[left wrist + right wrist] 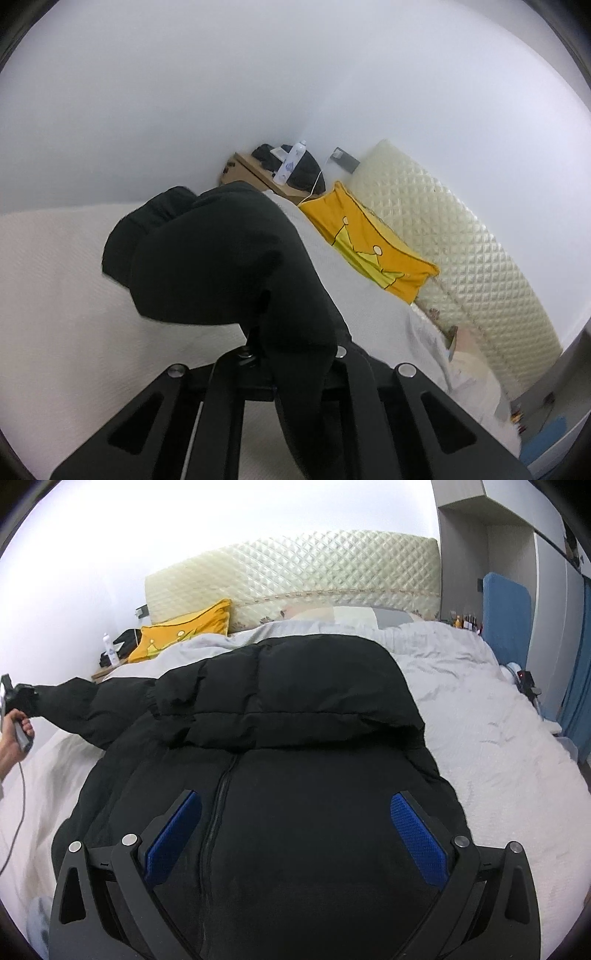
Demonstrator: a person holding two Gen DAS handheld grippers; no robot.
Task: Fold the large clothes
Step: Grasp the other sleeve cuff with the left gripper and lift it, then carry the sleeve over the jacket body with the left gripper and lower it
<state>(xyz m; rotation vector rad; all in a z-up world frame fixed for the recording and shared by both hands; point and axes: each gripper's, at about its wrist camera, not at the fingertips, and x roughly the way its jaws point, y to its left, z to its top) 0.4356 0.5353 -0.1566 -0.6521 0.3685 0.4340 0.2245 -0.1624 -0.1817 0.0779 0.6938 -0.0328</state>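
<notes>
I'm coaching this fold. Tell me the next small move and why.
Probably carry the sleeve inward across the jacket's front: the left hand-held gripper is shut on its cuff and holds it stretched out sideways, while the right hand-held gripper hangs open over the body.

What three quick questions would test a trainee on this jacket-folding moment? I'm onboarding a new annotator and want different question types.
1. True or false: the left tool is shut on the sleeve of the black jacket.
2. Multiple choice: the right tool is A) shut on the hood, B) open above the jacket's front, C) holding the yellow pillow.
3. Short answer: what is the sleeve doing?

Key
1. True; the cuff end sits in it.
2. B; its blue pads stand wide apart, either side of the zipper area.
3. It is stretched out sideways from the jacket, lifted off the bed.
</notes>
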